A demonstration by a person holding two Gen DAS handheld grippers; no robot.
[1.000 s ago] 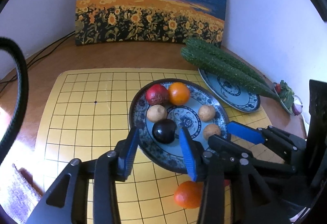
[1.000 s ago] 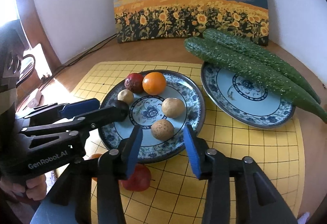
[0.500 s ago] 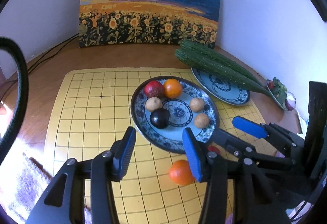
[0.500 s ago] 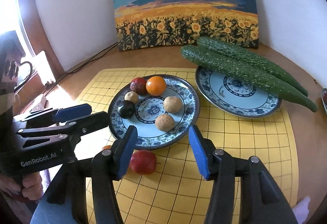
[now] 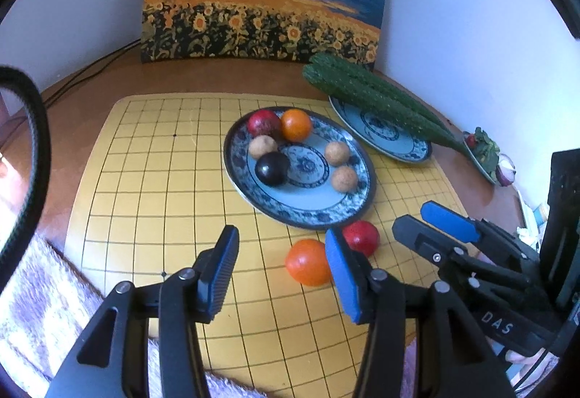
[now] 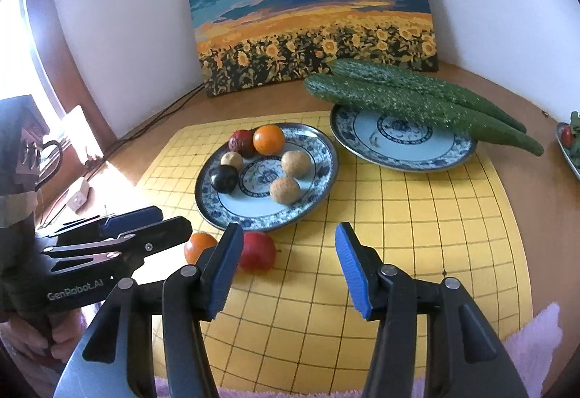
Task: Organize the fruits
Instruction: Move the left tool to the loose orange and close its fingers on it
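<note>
A blue patterned plate (image 5: 319, 213) (image 6: 315, 205) on the yellow grid mat holds several fruits: a dark red one (image 5: 264, 122), an orange (image 5: 296, 124), a dark plum (image 5: 272, 168) and three tan ones. A loose orange (image 5: 308, 262) (image 6: 198, 245) and a loose red fruit (image 5: 361, 236) (image 6: 256, 250) lie on the mat in front of the plate. My left gripper (image 5: 281, 271) is open and empty, above the mat just left of the loose orange. My right gripper (image 6: 288, 267) is open and empty, to the right of the loose red fruit.
A second patterned plate (image 6: 398, 151) at the back right carries two long cucumbers (image 6: 417, 100). A sunflower painting (image 6: 311, 17) leans on the wall. A small dish of greens (image 5: 484, 153) sits at the far right. Cables run along the back left. A fuzzy purple cloth (image 5: 43, 307) lies at the near edge.
Both grippers have pulled back and up from the plate. The dark plum that was between the left fingers now lies on the plate. The loose orange and red fruit have come into full view.
</note>
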